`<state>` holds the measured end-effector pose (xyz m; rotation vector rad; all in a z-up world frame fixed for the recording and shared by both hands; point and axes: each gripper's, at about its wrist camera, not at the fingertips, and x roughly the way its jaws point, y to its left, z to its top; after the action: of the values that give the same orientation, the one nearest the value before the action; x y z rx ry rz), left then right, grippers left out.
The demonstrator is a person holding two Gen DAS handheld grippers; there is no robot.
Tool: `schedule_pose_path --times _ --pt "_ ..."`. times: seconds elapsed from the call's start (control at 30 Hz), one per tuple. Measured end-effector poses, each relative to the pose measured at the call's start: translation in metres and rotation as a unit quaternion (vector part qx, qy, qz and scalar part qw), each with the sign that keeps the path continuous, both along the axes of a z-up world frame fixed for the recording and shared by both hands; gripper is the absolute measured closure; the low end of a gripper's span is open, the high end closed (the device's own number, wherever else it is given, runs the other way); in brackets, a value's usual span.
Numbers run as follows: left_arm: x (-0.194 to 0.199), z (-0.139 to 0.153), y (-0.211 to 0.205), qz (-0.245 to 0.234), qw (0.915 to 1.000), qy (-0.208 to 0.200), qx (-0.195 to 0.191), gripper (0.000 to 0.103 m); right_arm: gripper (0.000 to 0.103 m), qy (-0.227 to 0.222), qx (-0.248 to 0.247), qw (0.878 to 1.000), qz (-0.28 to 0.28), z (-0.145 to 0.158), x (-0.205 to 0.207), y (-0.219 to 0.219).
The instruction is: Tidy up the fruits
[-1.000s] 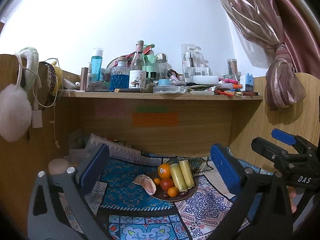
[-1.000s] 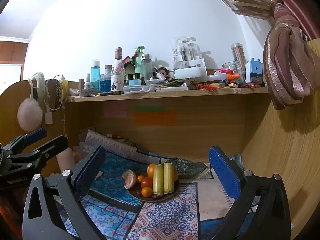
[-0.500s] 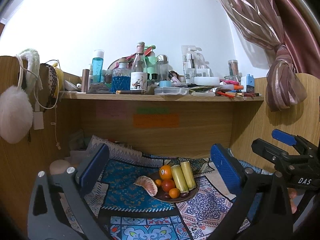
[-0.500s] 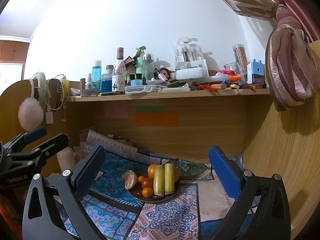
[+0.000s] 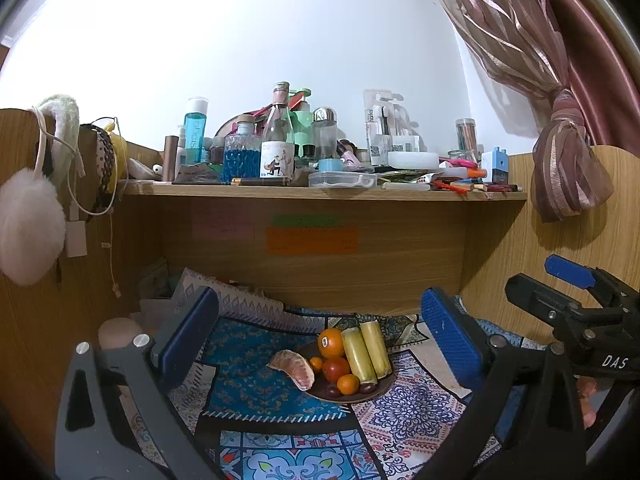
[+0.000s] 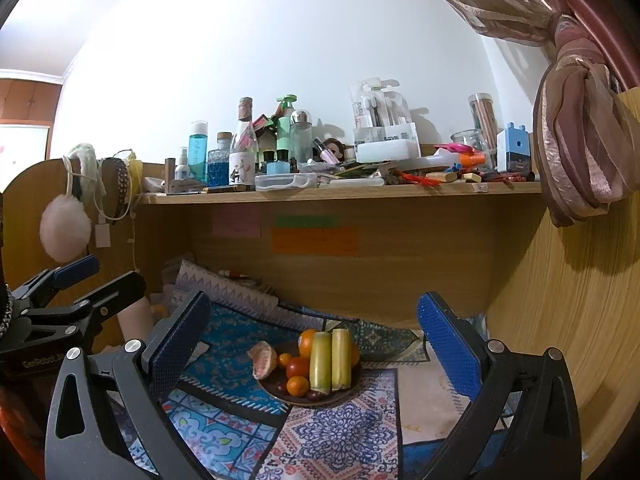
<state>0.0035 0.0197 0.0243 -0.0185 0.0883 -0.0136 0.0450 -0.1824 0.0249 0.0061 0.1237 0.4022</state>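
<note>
A dark round plate sits on patterned mats under the desk shelf. On it lie an orange, two yellow-green sticks, a red tomato, small orange fruits and dark grapes. A peeled pomelo segment leans on the plate's left rim. My left gripper and right gripper both stand open and empty, well back from the plate. Each gripper shows at the edge of the other's view.
A wooden shelf above carries several bottles, jars and boxes. Wooden side panels close in the nook. A fluffy earmuff hangs at the left, a tied curtain at the right. Folded mats lie behind.
Both views have shifted slightly; the plate sits a little higher and farther right in the left wrist view. Both grippers stay open and the fruit has not moved.
</note>
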Motion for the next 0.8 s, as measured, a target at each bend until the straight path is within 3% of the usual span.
schedule_pose_path --times 0.8 --pt "-0.0011 -0.0016 -0.0043 -0.007 1.0000 -0.001 0.002 0.000 0.000 -0.006 0.002 1.000 -0.003 0.0003 -0.0033 -0.0044"
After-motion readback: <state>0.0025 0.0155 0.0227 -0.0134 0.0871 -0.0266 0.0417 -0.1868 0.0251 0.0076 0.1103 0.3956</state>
